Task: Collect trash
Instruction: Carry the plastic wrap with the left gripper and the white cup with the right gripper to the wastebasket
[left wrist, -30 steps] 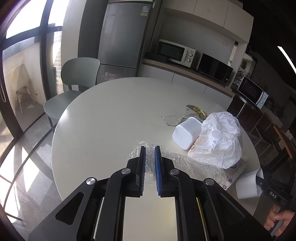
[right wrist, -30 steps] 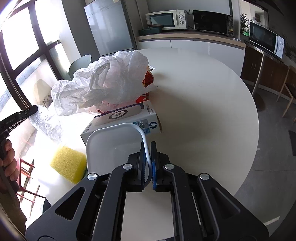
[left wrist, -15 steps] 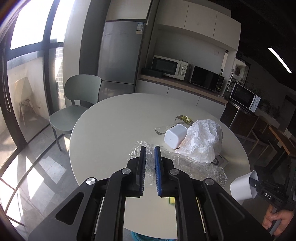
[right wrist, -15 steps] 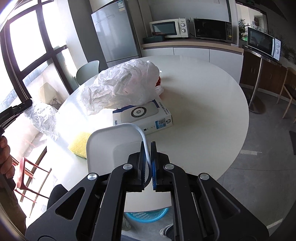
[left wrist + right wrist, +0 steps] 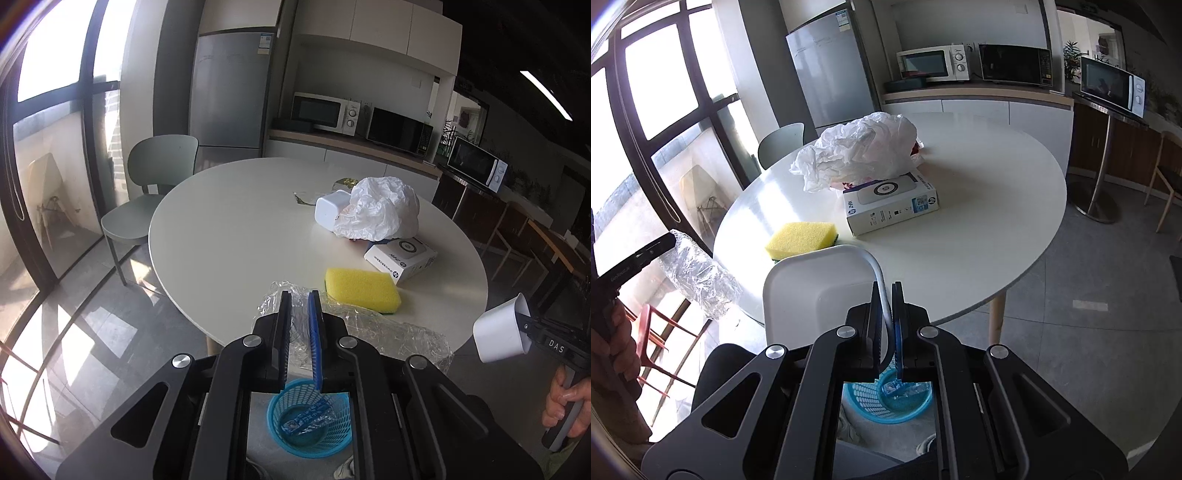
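My left gripper [image 5: 299, 295] is shut on a sheet of clear plastic wrap [image 5: 388, 334], held in the air off the near edge of the round white table [image 5: 236, 229]; the wrap also shows in the right wrist view [image 5: 698, 277]. My right gripper [image 5: 885, 286] is shut on the rim of a white plastic container [image 5: 812, 291], which also shows in the left wrist view [image 5: 502, 334]. A blue mesh trash basket [image 5: 308, 421] with a blue wrapper inside stands on the floor below both grippers; it shows in the right wrist view too [image 5: 886, 400].
On the table lie a yellow sponge [image 5: 362, 290], a white HP box [image 5: 400, 258], a crumpled white plastic bag [image 5: 376, 208], a white tub [image 5: 328, 212] and wrappers behind it. A green chair [image 5: 147, 192] stands at the far left. Counters with microwaves [image 5: 325, 112] line the back.
Both grippers have pulled back and up from the table, carrying the plastic wrap and the white container. The blue basket on the floor has come into view below them.
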